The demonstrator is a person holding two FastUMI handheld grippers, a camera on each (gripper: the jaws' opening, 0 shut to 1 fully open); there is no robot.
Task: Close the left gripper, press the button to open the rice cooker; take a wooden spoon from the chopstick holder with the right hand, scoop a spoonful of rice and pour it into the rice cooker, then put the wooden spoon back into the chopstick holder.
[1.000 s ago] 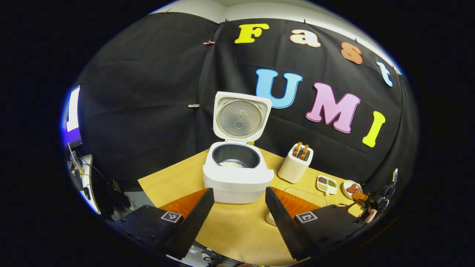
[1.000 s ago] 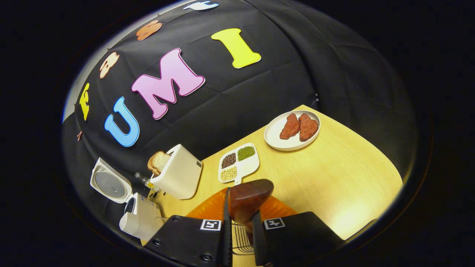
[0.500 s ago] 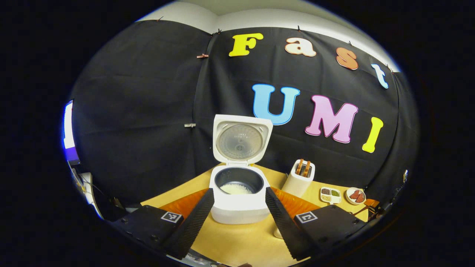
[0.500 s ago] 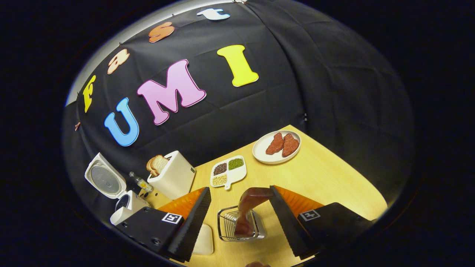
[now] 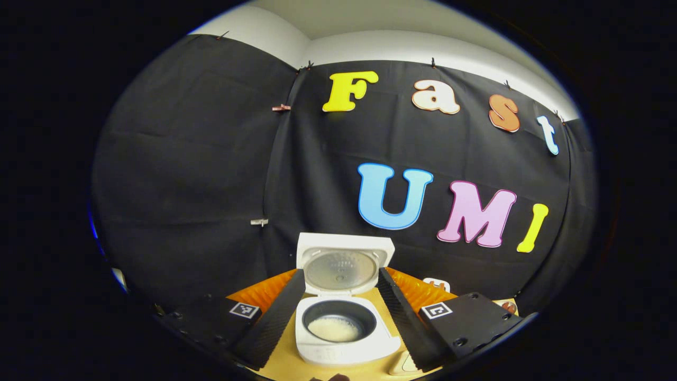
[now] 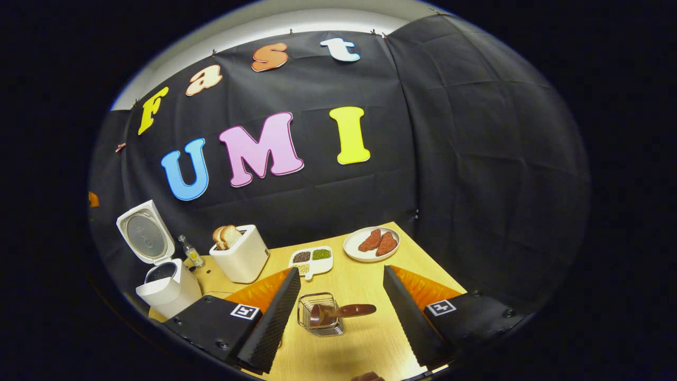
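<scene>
The white rice cooker point(image 5: 346, 352) stands open with its lid point(image 5: 344, 264) upright and white rice point(image 5: 333, 329) in the dark pot. My left gripper point(image 5: 341, 272) is open and holds nothing, with the cooker showing between its fingers. In the right gripper view the wooden spoon point(image 6: 344, 310) rests in the wire chopstick holder point(image 6: 317, 320), its bowl leaning over the right rim. My right gripper point(image 6: 341, 270) is open, back from the holder, and touches nothing. The cooker point(image 6: 166, 288) stands far left in that view.
On the wooden table point(image 6: 370, 338) stand a white toaster point(image 6: 240, 259) with bread, a small bottle point(image 6: 189, 251), a divided dish point(image 6: 312, 259) of beans and a plate point(image 6: 372, 244) with red meat pieces. A pale object point(image 5: 404, 365) lies by the cooker's front right.
My right gripper has opened, let go of the wooden spoon and drawn back; the spoon now rests in the holder. The left gripper has tilted upward, staying open.
</scene>
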